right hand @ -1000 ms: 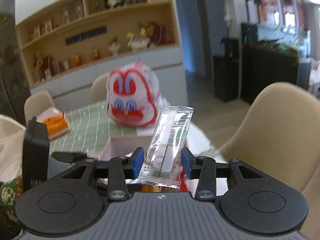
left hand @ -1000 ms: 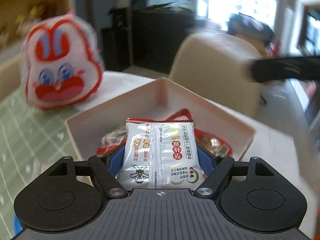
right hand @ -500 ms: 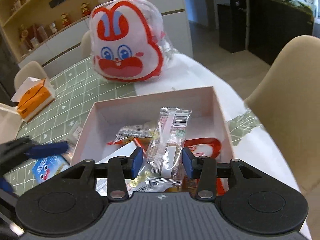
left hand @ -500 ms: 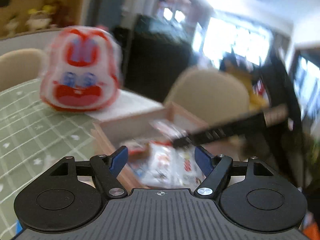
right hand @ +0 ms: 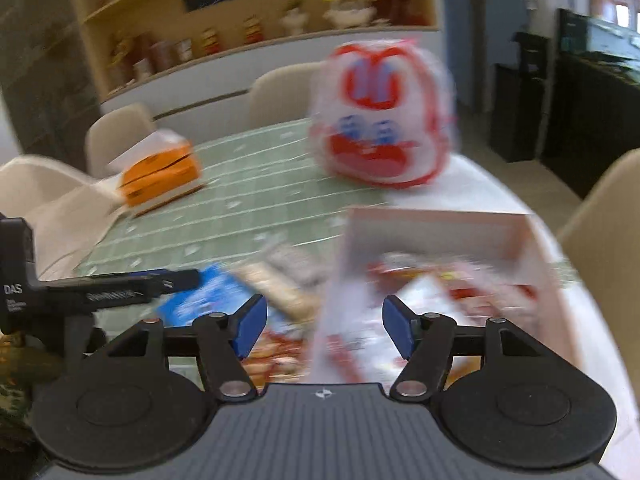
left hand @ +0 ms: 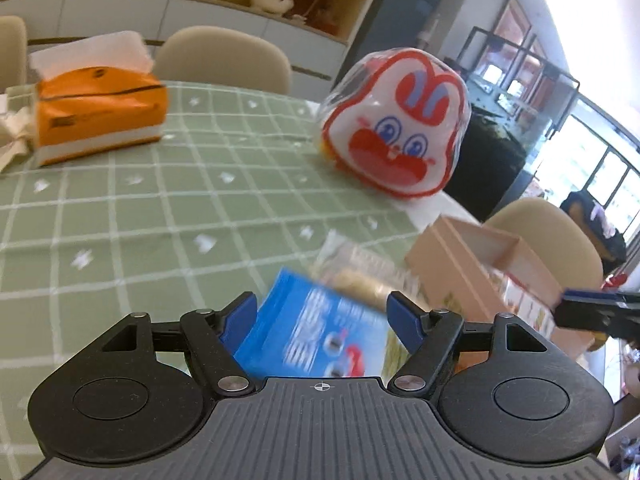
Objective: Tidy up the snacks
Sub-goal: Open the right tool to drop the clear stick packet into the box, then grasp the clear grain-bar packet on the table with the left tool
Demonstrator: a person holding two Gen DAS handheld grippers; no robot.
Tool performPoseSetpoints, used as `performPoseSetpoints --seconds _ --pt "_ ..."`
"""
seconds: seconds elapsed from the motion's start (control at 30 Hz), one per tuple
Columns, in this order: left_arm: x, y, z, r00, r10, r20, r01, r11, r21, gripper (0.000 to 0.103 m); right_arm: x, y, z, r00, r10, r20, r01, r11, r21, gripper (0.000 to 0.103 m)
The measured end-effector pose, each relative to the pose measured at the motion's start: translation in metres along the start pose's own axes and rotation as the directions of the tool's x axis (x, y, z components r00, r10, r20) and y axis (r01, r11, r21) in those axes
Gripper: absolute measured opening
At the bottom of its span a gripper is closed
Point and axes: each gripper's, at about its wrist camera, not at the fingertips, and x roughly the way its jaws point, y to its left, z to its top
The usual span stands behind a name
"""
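My left gripper (left hand: 322,312) hovers low over a blue snack packet (left hand: 316,336) lying on the green checked cloth. Its jaws are wide and closing slowly, and the pads do not touch the packet. A beige packet (left hand: 360,276) lies just beyond it. My right gripper (right hand: 324,318) is at the left wall of the pink box (right hand: 436,216), which holds several red and white packets. Its jaws are opening around a blurred clear packet (right hand: 340,320) that the pads no longer press. The left gripper's fingers (right hand: 176,278) show at the left of the right wrist view, beside the blue packet (right hand: 204,296).
A big rabbit-face bag (left hand: 396,132) stands at the table's far side behind the pink box (left hand: 472,256). An orange tissue box (left hand: 96,112) sits at the far left. Beige chairs ring the table. More loose packets (right hand: 276,280) lie left of the box.
My left gripper left the silver packet in the box and swung left over the blue packet. My right gripper came down to the box and its jaws spread off the clear packet.
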Motion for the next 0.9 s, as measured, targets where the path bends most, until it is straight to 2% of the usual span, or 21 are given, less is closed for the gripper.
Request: performPoseSetpoints --seconds 0.1,0.23,0.3,0.4,0.53,0.57,0.7,0.9 --pt "-0.022 0.0 -0.018 0.997 0.068 -0.031 -0.067 0.998 0.013 0.078 0.017 0.032 0.006 1.0 0.02 -0.023 -0.021 0.999 -0.035 0.066" --pt "-0.056 0.003 -0.046 0.997 0.015 -0.082 -0.013 1.0 0.028 0.078 0.054 0.069 0.017 0.998 0.03 -0.061 -0.034 0.997 -0.069 0.066" --pt "-0.065 0.009 -0.056 0.995 -0.008 -0.102 0.01 1.0 0.022 0.078 0.078 0.088 0.023 0.997 -0.022 -0.073 0.013 0.992 -0.122 0.065" --pt "-0.071 0.023 -0.06 0.994 -0.042 -0.104 0.039 0.999 -0.032 0.077 0.113 0.091 0.033 0.99 -0.09 -0.105 0.079 0.991 -0.106 0.065" --pt "-0.071 0.041 -0.056 0.996 -0.027 -0.088 0.02 0.996 -0.082 0.077 0.148 0.083 0.039 0.976 -0.123 -0.178 0.112 0.991 -0.073 0.061" --pt "-0.071 0.044 -0.054 0.996 -0.029 -0.087 0.021 0.995 -0.094 0.077 0.151 0.082 0.039 0.974 -0.137 -0.18 0.125 0.989 -0.075 0.057" --pt "-0.073 0.053 -0.051 0.995 -0.055 -0.085 0.044 0.99 -0.131 0.077 0.15 0.08 0.032 0.972 -0.091 -0.217 0.086 0.996 -0.029 0.044" --pt "-0.069 0.047 -0.055 0.99 -0.087 -0.114 0.073 0.991 -0.115 0.075 0.105 0.1 -0.005 0.968 0.028 -0.248 -0.049 0.996 -0.076 0.044"
